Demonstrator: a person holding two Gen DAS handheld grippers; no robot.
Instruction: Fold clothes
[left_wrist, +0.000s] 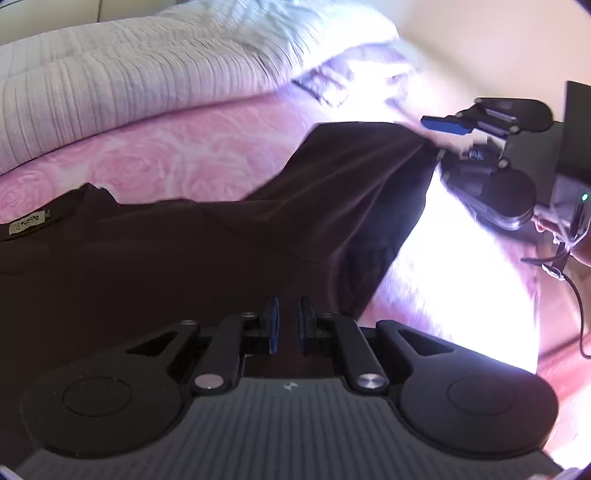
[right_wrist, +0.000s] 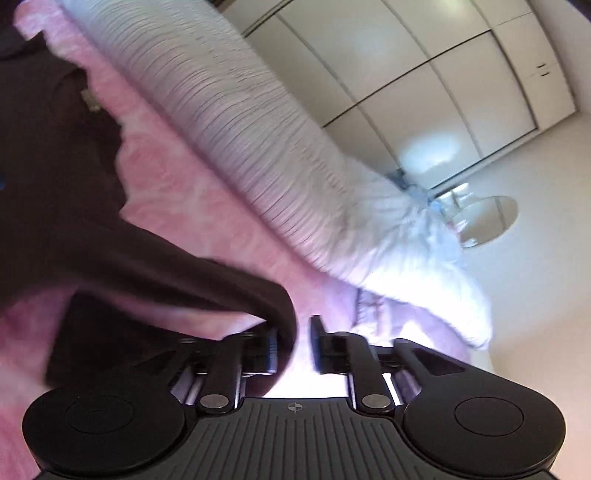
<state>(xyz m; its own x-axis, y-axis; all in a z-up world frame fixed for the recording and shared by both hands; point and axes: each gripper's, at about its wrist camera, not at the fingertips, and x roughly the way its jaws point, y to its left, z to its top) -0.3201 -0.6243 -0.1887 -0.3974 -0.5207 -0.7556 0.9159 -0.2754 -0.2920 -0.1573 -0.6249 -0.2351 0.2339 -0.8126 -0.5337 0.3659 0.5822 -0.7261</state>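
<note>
A dark brown shirt (left_wrist: 184, 251) lies spread on a pink rose-patterned bedsheet (left_wrist: 166, 158), its neck label (left_wrist: 29, 223) at the far left. My left gripper (left_wrist: 289, 325) sits low over the shirt's near edge, its blue pads close together with dark cloth between them. My right gripper (left_wrist: 456, 138), blurred at the upper right, holds one side of the shirt lifted and taut. In the right wrist view that fold of the shirt (right_wrist: 207, 280) runs down between the right gripper's (right_wrist: 295, 343) fingers, pressed against the left one.
A white ribbed duvet (left_wrist: 129, 81) is bunched along the far side of the bed. White wardrobe doors (right_wrist: 424, 74) and a round glass table (right_wrist: 487, 221) stand beyond it. A black cable (left_wrist: 580, 306) hangs beside the right gripper. Strong light washes out the sheet (left_wrist: 461, 277).
</note>
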